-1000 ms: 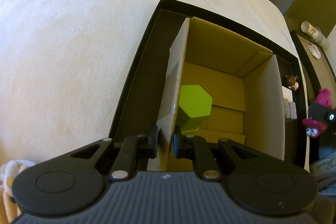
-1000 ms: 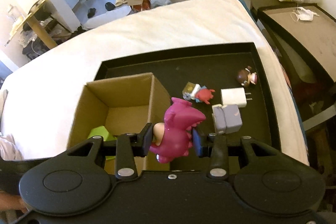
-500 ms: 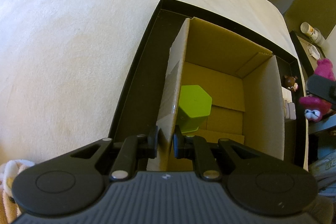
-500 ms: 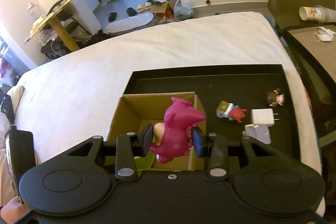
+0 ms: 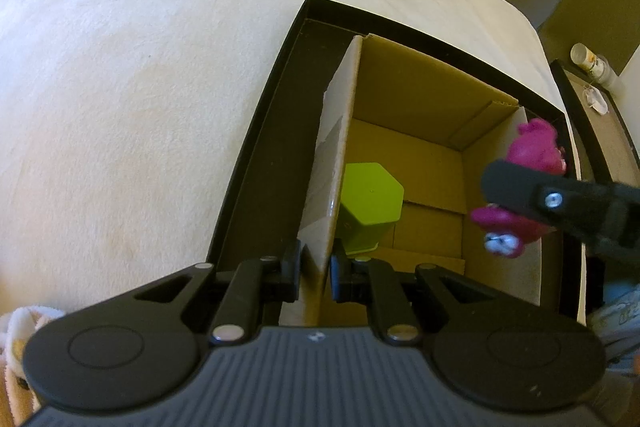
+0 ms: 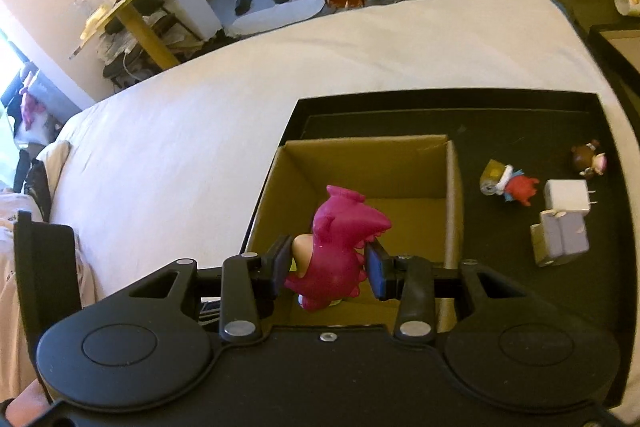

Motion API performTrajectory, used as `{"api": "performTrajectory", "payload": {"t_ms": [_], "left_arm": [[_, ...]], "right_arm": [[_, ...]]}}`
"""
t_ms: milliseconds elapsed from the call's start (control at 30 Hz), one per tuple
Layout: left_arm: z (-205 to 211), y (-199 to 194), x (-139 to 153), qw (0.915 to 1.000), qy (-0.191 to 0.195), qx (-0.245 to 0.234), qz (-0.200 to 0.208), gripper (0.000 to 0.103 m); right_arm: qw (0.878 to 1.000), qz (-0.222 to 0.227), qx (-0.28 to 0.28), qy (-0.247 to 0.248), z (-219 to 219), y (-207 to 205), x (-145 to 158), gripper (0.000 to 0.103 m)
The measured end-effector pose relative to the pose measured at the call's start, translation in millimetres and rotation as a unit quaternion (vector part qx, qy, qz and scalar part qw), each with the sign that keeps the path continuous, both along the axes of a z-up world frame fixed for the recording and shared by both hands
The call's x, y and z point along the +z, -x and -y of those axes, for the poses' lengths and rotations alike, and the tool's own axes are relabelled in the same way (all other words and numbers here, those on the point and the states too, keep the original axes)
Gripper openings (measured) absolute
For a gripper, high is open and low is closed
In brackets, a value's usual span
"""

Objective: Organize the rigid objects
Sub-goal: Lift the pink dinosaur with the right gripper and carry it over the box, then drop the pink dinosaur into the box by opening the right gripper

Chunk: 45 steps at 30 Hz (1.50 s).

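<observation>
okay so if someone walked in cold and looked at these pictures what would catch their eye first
Most likely the bright pink dinosaur toy, clamped in the right gripper above the open cardboard box. Next, the lime green hexagonal container lying inside that box, whose near wall the left gripper pinches. The box sits in a black tray on a white bed.

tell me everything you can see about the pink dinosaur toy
The pink dinosaur toy is a glossy, hard-looking magenta figure with a jagged crest, a pale cream belly patch and white eyes seen from the left wrist view. It hangs upright in the air, clamped at its sides between the pads of the right gripper. It sits above the open cardboard box, near the box's right wall, touching nothing but the pads. Its underside is hidden.
</observation>
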<state>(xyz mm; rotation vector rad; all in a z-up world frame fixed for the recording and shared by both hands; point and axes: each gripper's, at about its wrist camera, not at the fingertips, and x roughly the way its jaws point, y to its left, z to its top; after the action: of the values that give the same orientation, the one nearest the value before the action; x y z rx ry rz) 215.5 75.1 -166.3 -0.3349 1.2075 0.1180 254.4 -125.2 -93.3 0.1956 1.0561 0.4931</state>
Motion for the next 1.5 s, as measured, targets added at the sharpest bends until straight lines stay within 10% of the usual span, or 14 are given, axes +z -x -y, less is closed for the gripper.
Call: {"api": "performTrajectory", "payload": {"t_ms": [1500], "left_arm": [[-1.5, -0.6, -1.2, 1.0000, 0.001, 0.000, -0.001, 0.013]], "right_arm": [[0.996, -0.063, -0.028, -0.062, 7.5, 0.8, -24.6, 0.041]]}}
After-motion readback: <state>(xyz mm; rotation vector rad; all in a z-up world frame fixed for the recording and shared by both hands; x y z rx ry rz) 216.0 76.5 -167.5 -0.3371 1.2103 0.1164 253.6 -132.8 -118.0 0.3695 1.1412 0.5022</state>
